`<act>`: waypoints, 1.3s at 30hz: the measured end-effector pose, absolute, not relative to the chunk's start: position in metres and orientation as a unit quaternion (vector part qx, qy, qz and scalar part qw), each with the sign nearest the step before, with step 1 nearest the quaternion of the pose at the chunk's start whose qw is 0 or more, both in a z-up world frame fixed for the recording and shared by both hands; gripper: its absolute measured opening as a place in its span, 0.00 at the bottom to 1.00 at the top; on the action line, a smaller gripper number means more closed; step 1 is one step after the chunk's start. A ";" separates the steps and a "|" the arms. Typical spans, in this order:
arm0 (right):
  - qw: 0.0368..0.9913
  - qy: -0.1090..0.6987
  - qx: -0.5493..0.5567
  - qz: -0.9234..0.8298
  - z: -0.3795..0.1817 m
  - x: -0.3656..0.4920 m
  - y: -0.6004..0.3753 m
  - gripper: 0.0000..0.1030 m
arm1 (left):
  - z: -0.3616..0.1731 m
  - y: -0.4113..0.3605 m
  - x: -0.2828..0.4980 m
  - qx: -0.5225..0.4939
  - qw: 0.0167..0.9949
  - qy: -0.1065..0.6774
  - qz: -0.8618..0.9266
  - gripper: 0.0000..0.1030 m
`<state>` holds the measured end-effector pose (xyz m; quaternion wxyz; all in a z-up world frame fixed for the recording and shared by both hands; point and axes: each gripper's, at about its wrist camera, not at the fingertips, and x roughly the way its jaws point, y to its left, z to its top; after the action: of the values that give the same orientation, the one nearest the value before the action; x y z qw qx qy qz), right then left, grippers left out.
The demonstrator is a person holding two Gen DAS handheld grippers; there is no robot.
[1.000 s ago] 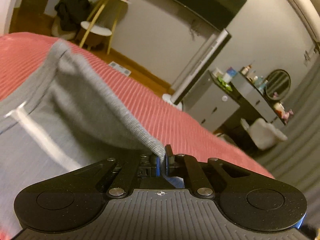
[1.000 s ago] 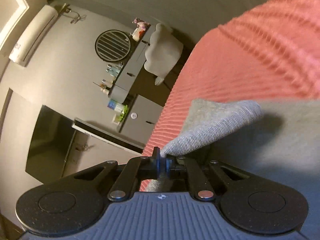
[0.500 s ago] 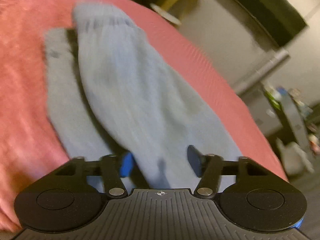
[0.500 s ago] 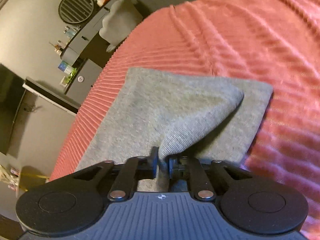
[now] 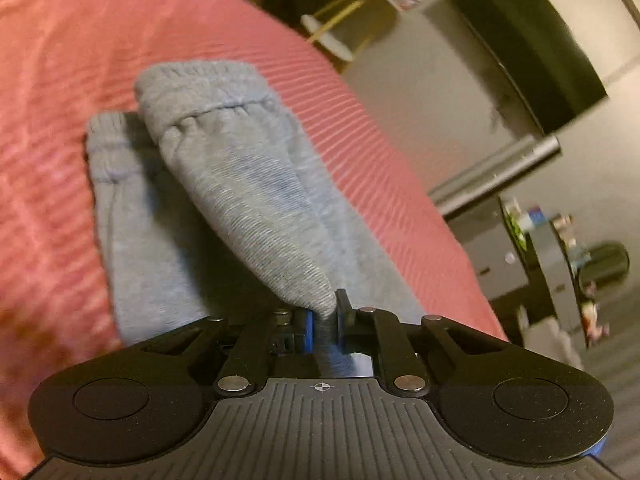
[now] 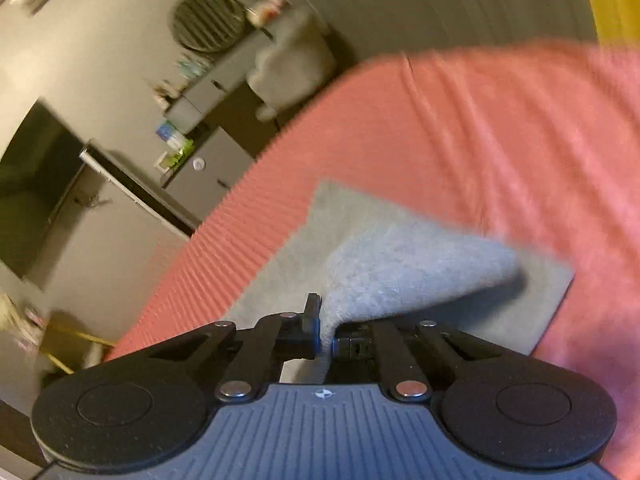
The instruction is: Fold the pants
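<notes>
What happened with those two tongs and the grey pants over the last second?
The left tongs let go of the grey pants half a second ago, standing wide open above them, and have now shut on a fresh bunch of fabric, lifting it into a peak. The right tongs kept their pinch throughout. The pants still lie on the pink bedspread.

My left wrist camera sits low behind the left gripper [image 5: 325, 318], looking close along its fingers over the grey pants [image 5: 240, 200] on the red bedspread [image 5: 60, 80], toward the wall-mounted TV [image 5: 532, 48]. My right wrist camera sits just as close behind the right gripper [image 6: 327, 334], rolled to one side, facing the same wall. Both views share the pants, the bedspread, the TV and the grey dresser [image 6: 216, 168] with its round mirror [image 6: 208, 20].
</notes>
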<state>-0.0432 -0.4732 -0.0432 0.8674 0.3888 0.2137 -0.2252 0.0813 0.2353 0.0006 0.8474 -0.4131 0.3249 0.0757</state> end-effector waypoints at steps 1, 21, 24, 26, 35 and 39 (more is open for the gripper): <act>0.874 0.214 0.369 -0.233 -0.040 -0.047 -0.471 0.05 | -0.002 0.236 0.078 -0.399 0.850 0.335 0.077 0.12; 0.959 0.242 0.115 -0.092 -0.028 0.059 -0.308 0.60 | 0.009 0.091 0.138 -0.193 0.932 0.304 0.049 0.70; 0.964 0.266 0.024 0.018 -0.042 0.093 -0.230 0.61 | -0.016 0.046 0.165 -0.148 0.941 0.302 0.043 0.71; 0.968 0.242 -0.048 0.052 -0.054 0.101 -0.194 0.82 | -0.029 0.026 0.170 -0.101 0.944 0.309 0.048 0.71; 0.958 0.278 0.027 -0.058 -0.099 0.137 -0.281 0.94 | -0.055 0.028 0.158 -0.033 0.956 0.285 0.067 0.94; 0.946 0.276 0.089 -0.146 -0.100 0.138 -0.338 0.95 | -0.054 0.032 0.162 -0.022 0.955 0.283 0.082 0.98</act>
<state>0.1377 -0.3384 -0.1000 0.9457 0.0893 0.2761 -0.1463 0.1622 0.0318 -0.0539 0.9553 -0.0219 0.2834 0.0815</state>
